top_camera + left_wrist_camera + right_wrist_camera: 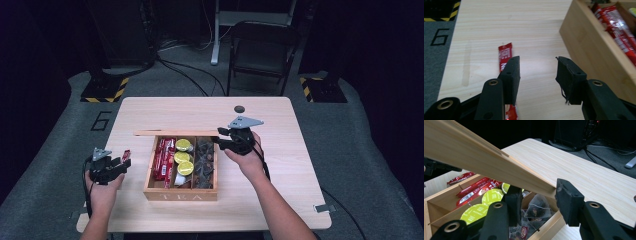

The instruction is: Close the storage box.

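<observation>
Wooden lid [486, 162] sits clamped in my right tool [537, 195] at the box's [180, 192] twelve o'clock; my left tool [537, 72] gapes empty over a red packet [504, 55] at nine.

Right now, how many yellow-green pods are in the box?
3, in the middle compartment of the box: one pod at the far end, one in the middle, one nearer the front. More may lie hidden beneath them or under the lid.

A black folding chair [262, 52] stands beyond the bench [295, 165] at twelve o'clock. A painted numeral six [101, 120] marks the grey floor at ten o'clock, near yellow-black hazard tape [105, 90].
</observation>
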`<state>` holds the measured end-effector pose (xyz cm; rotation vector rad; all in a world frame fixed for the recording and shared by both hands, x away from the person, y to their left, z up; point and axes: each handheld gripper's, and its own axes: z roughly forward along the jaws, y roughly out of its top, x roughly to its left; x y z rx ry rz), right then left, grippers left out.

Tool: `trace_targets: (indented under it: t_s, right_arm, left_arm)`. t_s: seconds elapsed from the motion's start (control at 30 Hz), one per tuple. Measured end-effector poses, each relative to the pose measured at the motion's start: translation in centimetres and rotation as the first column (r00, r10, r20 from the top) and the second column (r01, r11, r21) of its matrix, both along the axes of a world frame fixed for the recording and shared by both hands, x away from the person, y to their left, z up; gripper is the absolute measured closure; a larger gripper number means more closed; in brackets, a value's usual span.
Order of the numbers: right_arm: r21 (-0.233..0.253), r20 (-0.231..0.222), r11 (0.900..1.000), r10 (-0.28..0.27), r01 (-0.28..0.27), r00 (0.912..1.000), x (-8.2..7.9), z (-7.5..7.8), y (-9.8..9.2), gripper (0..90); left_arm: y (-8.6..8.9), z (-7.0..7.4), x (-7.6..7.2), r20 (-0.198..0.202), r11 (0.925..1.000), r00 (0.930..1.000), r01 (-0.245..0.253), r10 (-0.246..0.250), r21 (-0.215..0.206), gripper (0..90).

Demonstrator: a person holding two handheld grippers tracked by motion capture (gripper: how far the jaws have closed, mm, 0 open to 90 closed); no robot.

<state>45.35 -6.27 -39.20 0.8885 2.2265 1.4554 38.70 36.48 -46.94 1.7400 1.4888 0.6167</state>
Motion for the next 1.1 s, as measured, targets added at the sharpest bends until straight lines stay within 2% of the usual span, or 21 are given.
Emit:
trace_targets:
  t_s: [0.13, 0.2, 0.43, 0.6, 0.9, 1.03, 1.1]
  right_arm:
    - [0.000, -0.003, 1.000, -0.003, 0.003, 1.0000, -0.1, 0.0, 0.0, 56.7]
    - [-0.002, -0.004, 1.000, -0.002, 0.002, 1.0000, -0.2, -0.1, 0.0, 56.7]
    - [-0.004, -0.006, 1.000, -0.004, 0.004, 1.0000, -0.3, -0.1, 0.1, 56.7]
    - [-0.008, 0.000, 1.000, 0.001, -0.001, 1.0000, -0.3, -0.2, 0.0, 56.7]
    - [-0.014, -0.006, 1.000, 0.000, 0.000, 1.0000, -0.6, -0.3, 0.0, 56.4]
    - [-0.010, -0.015, 1.000, -0.004, 0.004, 0.9999, -0.8, -0.5, 0.1, 56.2]
    - [-0.019, -0.011, 1.000, 0.001, -0.001, 0.9999, -0.9, -0.6, 0.1, 56.1]
  left_arm:
    - [-0.6, 1.0, -0.1, 0.011, 0.9997, 0.9996, 0.024, -0.025, 0.009, 54.0]
    - [-1.0, 1.5, -0.1, 0.029, 0.9994, 0.9990, 0.033, -0.032, -0.013, 53.7]
    - [-2.3, 3.9, -0.9, 0.081, 0.9961, 0.9930, 0.087, -0.086, -0.012, 52.4]
    - [-3.2, 5.2, -1.4, 0.093, 0.9929, 0.9887, 0.119, -0.117, -0.012, 51.3]
    - [-4.4, 7.4, -2.0, 0.125, 0.9848, 0.9777, 0.172, -0.169, -0.019, 50.6]
    - [-5.2, 8.4, -2.2, 0.144, 0.9797, 0.9703, 0.199, -0.194, -0.023, 50.8]
    - [-5.5, 8.8, -2.3, 0.150, 0.9776, 0.9668, 0.210, -0.207, -0.007, 50.9]
